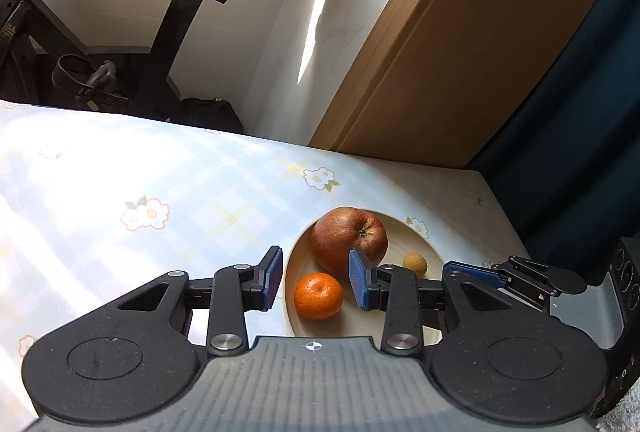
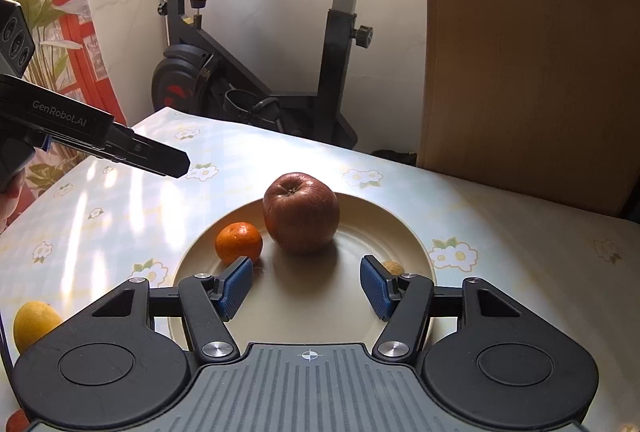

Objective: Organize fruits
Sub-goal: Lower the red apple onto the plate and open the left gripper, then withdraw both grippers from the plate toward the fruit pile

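A cream plate [image 2: 384, 228] [image 1: 404, 232] holds a red apple [image 2: 301, 217] [image 1: 349, 241], an orange tangerine [image 2: 239, 242] [image 1: 318, 295] and a small tan fruit [image 1: 415, 263], which my right finger half hides in the right wrist view [image 2: 393, 266]. My left gripper [image 1: 315, 282] is open above the plate's left rim, with the tangerine between its fingers in view. It shows from the side in the right wrist view [image 2: 176, 161]. My right gripper [image 2: 306, 290] is open and empty over the plate's near part. A yellow fruit [image 2: 33, 324] lies on the table at lower left.
The table [image 2: 120, 200] has a pale checked cloth with flowers. An exercise bike [image 2: 256, 72] stands behind it, and a wooden panel [image 2: 528, 52] rises at the back right. A small red item [image 2: 16, 421] shows at the bottom left edge.
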A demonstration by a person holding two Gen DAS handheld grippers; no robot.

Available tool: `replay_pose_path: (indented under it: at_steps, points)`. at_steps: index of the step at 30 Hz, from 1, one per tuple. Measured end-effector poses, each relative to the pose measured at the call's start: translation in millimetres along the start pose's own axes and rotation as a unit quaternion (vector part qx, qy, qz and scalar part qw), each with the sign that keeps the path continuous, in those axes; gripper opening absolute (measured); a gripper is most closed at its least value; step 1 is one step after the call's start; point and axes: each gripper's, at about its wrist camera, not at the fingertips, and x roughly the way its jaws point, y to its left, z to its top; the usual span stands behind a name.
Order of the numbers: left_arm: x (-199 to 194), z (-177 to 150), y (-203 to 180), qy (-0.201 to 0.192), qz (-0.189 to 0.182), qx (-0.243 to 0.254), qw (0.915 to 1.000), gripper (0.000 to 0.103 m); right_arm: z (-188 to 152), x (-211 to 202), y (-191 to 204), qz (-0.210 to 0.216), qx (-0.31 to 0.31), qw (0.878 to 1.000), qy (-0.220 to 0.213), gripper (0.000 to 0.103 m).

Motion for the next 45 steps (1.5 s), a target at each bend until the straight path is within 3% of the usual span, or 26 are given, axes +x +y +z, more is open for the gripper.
replay_pose_path:
  at_steps: [10,21,27,33,45]
  points:
    - [-67.4,-44.4,11.7,-0.027,0.052,-0.003,0.9983,0.038,-34.6,-40.8,14.1,-0.014,0.031,0.999,-0.019,0.055]
    - [-109.6,-74.0,14.9,-0.063,0.093,-0.020,0.9934,0.039,-71.1,-70.6,32.1,-0.027,0.067,0.997,-0.034,0.055]
    - [-122.8,-89.8,12.1,-0.075,0.105,-0.025,0.9913,0.040,-91.4,-91.9,33.9,-0.043,0.092,0.993,-0.053,0.051]
    - [-122.6,-106.7,4.3,-0.066,0.115,-0.021,0.9910,0.040,-109.3,-101.6,37.6,-0.056,0.072,0.995,-0.038,0.048]
    - [-123.3,-123.0,-12.8,-0.062,0.110,-0.006,0.9920,0.041,-122.5,-105.5,41.4,-0.030,0.085,0.995,-0.032,0.042]
